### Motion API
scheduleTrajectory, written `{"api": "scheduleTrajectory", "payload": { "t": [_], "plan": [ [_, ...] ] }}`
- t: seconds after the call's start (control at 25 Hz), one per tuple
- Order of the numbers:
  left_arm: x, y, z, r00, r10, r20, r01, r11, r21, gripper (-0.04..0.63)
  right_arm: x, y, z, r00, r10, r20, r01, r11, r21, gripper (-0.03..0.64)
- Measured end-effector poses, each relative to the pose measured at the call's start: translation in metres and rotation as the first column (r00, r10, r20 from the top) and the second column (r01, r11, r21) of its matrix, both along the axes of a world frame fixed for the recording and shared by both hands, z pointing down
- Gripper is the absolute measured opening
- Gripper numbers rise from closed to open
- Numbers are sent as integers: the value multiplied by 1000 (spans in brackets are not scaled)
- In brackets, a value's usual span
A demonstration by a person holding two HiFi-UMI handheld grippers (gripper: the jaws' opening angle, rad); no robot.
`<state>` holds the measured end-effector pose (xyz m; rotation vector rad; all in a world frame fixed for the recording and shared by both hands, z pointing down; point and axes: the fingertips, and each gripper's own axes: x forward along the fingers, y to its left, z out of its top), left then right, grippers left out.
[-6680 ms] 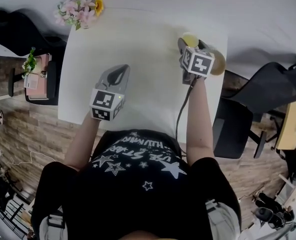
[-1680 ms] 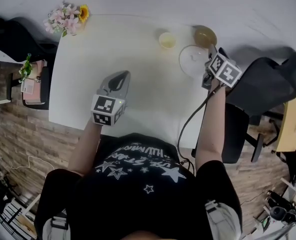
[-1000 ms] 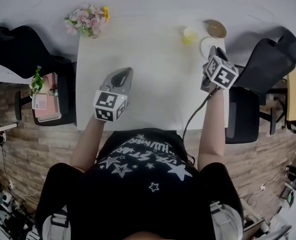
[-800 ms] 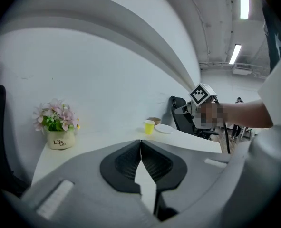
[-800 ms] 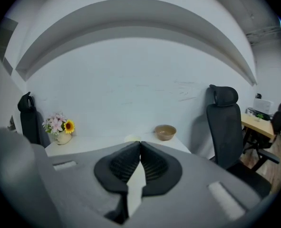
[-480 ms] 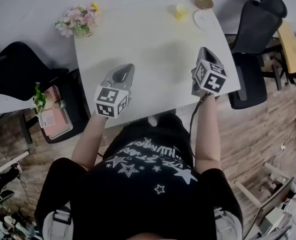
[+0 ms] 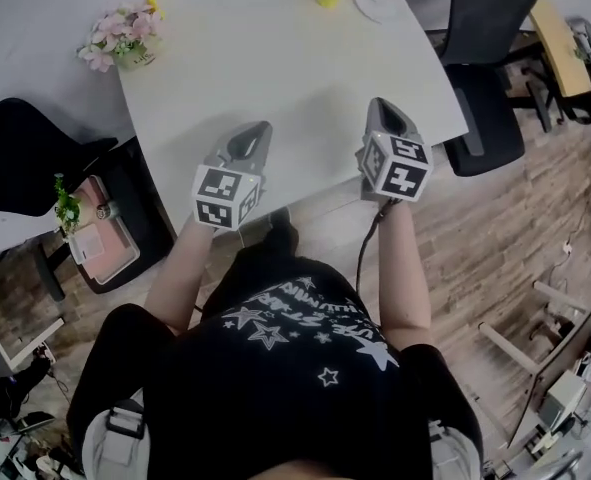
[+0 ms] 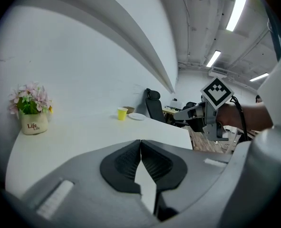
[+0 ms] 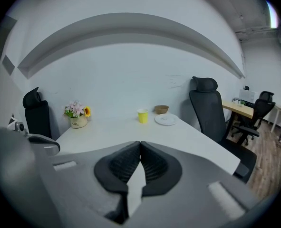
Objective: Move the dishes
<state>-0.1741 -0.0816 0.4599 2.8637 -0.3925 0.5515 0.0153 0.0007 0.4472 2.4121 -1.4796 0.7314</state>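
**Entry: dishes on the counter, both claws idle**

- **Step in hand (judged):** No dish is gripped or touched. This reads as a pause between carries, or the end of one. Whether more moving is due cannot be told from here.
- **Next move (judged):** If a dish is to go elsewhere, one claw must open, travel across the counter to the far corner, and close on a rim. The plate lies flat, so its thin edge calls for a low, shallow approach. The cup is upright and light, so a sideways bump could tip it.
- **Left claw** (image 8: pixel 140 146): jaws pressed together, pads meeting, nothing between them. It hangs over the near edge of the counter (image 7: pixel 275 63), pointing across it.
- **Right claw** (image 9: pixel 140 148): jaws fully closed and empty. It sits by the counter's near right corner, aimed toward the dishes.
- **Yellow cup** (image 9: pixel 142 116): upright at the far right corner of the counter, well apart from both claws.
- **White plate** (image 9: pixel 166 119): flat, just to the right of the cup.
- **Brown bowl** (image 9: pixel 161 109): behind the cup and plate, nearest the wall.
- **Flower pot** (image 9: pixel 76 114): at the far left corner, well apart from the dishes.
- **Office chair** (image 9: pixel 207 110): a black chair beside the counter's right edge.
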Motion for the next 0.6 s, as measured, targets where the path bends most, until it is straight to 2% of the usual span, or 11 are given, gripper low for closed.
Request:
{"api": "scheduleTrajectory", "payload": {
  "t": [0.32, 0.6],
  "plan": [
    [-5, 55, -9, 997, 73, -7, -72, 997, 22, 12, -41, 60, -4, 999, 24, 23, -25, 999, 32, 5],
    [-47, 111, -23, 995, 96, -7, -96, 995, 31, 12, -85, 125, -14, 998, 54, 34, -56, 997, 53, 5]
  ]
}}
